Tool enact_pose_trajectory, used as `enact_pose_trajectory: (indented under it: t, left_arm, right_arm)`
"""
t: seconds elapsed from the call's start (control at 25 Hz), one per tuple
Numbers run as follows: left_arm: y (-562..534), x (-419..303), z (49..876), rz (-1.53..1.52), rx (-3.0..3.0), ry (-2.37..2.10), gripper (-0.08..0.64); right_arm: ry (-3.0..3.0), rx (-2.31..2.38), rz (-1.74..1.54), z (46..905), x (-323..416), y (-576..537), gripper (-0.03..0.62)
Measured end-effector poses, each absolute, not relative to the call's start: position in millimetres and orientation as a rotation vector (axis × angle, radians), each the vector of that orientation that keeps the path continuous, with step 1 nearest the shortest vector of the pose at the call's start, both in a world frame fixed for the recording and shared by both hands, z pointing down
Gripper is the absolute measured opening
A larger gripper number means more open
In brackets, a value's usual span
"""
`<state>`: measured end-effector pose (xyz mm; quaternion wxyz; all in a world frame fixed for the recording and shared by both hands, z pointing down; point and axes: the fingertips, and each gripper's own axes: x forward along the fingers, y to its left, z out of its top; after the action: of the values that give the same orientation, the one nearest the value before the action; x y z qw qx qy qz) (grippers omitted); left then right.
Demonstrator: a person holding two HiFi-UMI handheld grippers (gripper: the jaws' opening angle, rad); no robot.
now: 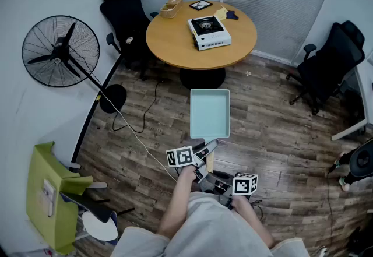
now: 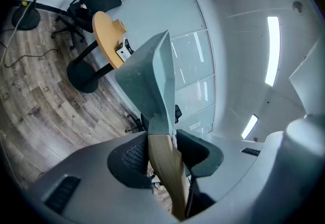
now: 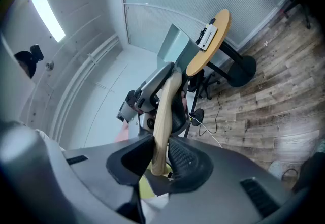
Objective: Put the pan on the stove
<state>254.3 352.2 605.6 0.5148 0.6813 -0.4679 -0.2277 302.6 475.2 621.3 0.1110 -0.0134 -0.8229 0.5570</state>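
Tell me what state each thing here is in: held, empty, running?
pan: empty, held above the floor by its wooden handle
left gripper: shut on the pan's handle
right gripper: shut on the handle's end
stove: on the round table, nothing on its burner
fan: standing, blades look still

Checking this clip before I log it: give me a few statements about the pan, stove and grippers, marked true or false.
1. The left gripper and right gripper both clamp the pan's wooden handle. True.
2. The stove stands on the round table. True.
3. The pan rests on the stove. False: it is held over the floor, away from the table.
4. The fan stands at the person's right. False: it is at the left.
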Motion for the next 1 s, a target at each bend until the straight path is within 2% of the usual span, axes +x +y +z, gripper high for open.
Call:
enact_pose_trajectory:
  t: [1.0]
  left_arm:
    - [326.8, 213.3, 600.5, -0.582, 1.661, -1.107, 0.169]
  right_arm:
    - [-2.433, 0.010, 1.493, 618.4, 262.7, 449.1, 0.103]
